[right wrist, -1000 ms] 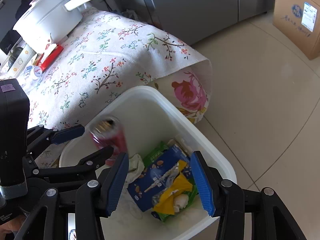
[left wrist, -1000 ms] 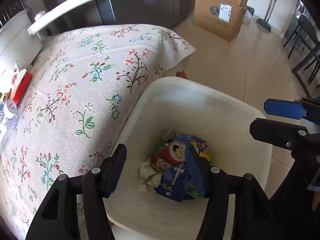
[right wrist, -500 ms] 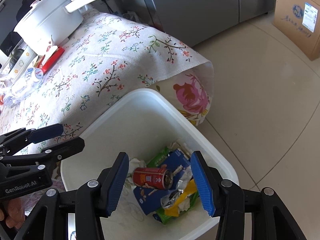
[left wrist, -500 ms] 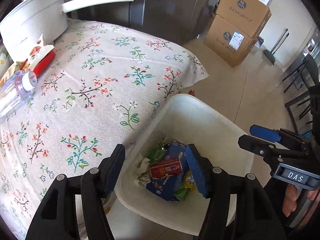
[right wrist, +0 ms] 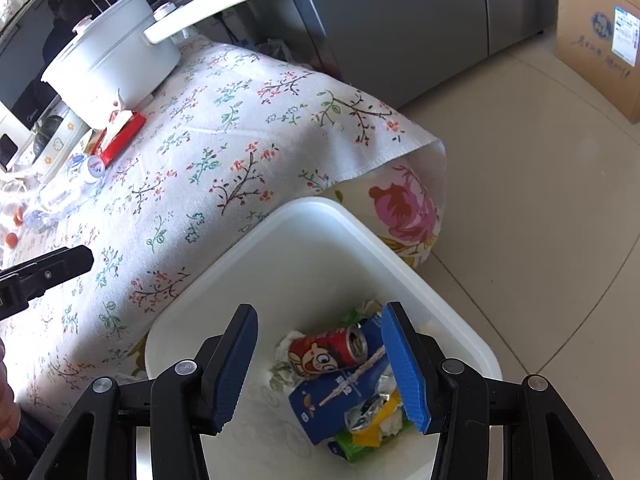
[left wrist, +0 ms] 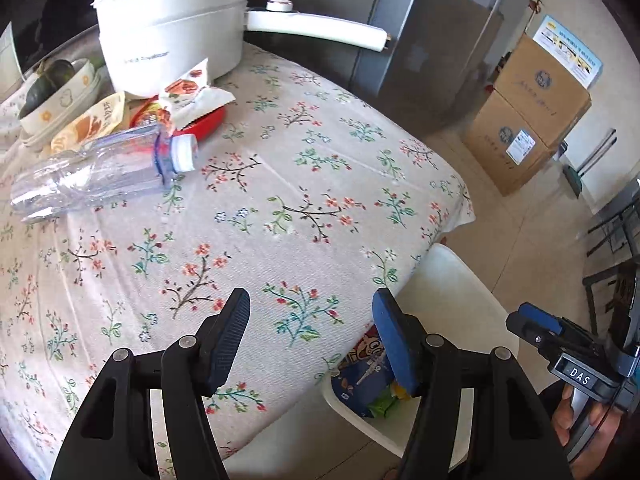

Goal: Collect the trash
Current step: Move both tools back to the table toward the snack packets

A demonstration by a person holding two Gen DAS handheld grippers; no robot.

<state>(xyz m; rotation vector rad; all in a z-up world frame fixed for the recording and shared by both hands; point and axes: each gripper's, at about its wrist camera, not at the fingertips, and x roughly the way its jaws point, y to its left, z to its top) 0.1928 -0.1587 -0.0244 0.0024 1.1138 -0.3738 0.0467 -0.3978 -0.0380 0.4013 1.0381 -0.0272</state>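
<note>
Currently left gripper (left wrist: 310, 334) sits over the floral-print tablecloth (left wrist: 280, 184), jaws spread, nothing between the pads. Right gripper (right wrist: 320, 364) hangs above the white rectangular plastic bin (right wrist: 332, 248), jaws also spread and empty.

Bin stands on the tiled floor just beside the table edge. Inside it: a red drink can with a cartoon face (right wrist: 328, 350) lying on its side on top of a blue snack carton (right wrist: 340, 400), with crumpled white tissue (right wrist: 286, 354) to its left and yellow and green wrappers (right wrist: 374, 430) at the near end. Can touches the carton and the tissue; neither gripper touches anything.

Trash on the table, far corner from the left wrist view: a clear crushed plastic bottle with a white cap (left wrist: 100, 168) lying on its side, and just behind it a torn white snack wrapper (left wrist: 192, 92) on a flat red packet (left wrist: 204, 122), plus an orange-and-cream snack bag (left wrist: 90, 122). All sit close to the white electric pot with the long handle (left wrist: 172, 28). A bowl holding something dark green (left wrist: 56, 88) is left of the pot.

Stacked cardboard boxes (left wrist: 532, 116) stand on the floor beyond the table.
</note>
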